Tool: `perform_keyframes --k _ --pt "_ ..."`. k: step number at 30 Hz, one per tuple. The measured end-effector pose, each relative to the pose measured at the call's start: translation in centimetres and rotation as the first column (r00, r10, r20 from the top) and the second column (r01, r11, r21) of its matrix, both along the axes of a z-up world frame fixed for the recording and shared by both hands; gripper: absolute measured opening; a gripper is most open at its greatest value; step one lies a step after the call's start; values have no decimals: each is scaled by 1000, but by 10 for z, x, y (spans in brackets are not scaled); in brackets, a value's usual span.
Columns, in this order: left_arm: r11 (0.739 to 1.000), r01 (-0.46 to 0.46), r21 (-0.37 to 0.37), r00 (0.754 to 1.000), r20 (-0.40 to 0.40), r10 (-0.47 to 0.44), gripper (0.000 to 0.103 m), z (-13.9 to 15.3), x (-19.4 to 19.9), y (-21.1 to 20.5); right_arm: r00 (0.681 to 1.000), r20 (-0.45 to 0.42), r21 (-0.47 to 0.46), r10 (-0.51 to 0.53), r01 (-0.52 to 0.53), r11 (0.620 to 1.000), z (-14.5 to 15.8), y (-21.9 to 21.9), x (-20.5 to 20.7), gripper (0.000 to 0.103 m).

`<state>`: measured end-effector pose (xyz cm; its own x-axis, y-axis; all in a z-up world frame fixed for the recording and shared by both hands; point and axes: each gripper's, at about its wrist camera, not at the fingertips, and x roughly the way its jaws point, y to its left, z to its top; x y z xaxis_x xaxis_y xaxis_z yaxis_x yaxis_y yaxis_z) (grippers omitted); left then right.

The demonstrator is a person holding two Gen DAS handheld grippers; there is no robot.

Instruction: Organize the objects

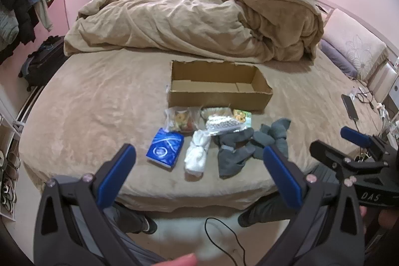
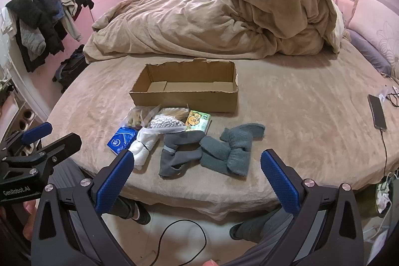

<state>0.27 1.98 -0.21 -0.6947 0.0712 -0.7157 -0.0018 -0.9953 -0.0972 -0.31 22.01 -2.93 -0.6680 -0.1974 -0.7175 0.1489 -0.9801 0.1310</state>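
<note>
My left gripper (image 1: 199, 166) and right gripper (image 2: 194, 171) both hang with jaws spread wide and nothing between them, poised over the near edge of the bed (image 1: 94, 101), short of the things on it. Heaped across the far half of the bed lies a tan duvet (image 1: 189, 21). In front of it sits an open cardboard box (image 2: 184, 97) with torn top edges, its floor bare. Just beside the box's near wall the loose things cluster: two pairs of grey socks (image 2: 225, 147), tangled and touching each other, lie closest to my right gripper; left of them a rolled white sock bundle (image 1: 198, 153) lies lengthwise. Further left is a blue tissue packet (image 1: 165, 147), flat on the cover. Between these and the box are a clear bag of white beads (image 2: 163, 122), a clear bag of mixed snacks (image 1: 182, 120), and a small yellow-green pack with a cartoon bear (image 2: 198, 122). Well apart, toward the right edge, a dark phone (image 2: 377, 111) rests with a cable plugged in.
</note>
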Motion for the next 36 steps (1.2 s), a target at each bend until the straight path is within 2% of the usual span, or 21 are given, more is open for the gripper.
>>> perform_keyframes --k 11,17,24,32,36 --pt "1000 12 6 1000 -6 -12 103 -2 -4 -3 1000 6 3 0 0 1000 1 -2 -1 103" --pt "1000 16 12 1000 21 -16 103 -16 -16 -11 1000 15 8 -4 4 1000 -3 1 -15 103" --pt "1000 13 0 997 72 -13 103 -54 -45 -23 999 39 -3 -34 34 999 -26 17 -42 103" --pt "1000 1 -17 985 173 2 103 -117 -84 -45 990 121 40 -78 74 996 -79 38 -78 97" --pt "1000 1 -16 974 225 3 103 -145 -102 -52 979 178 45 -95 88 995 -111 51 -98 85"
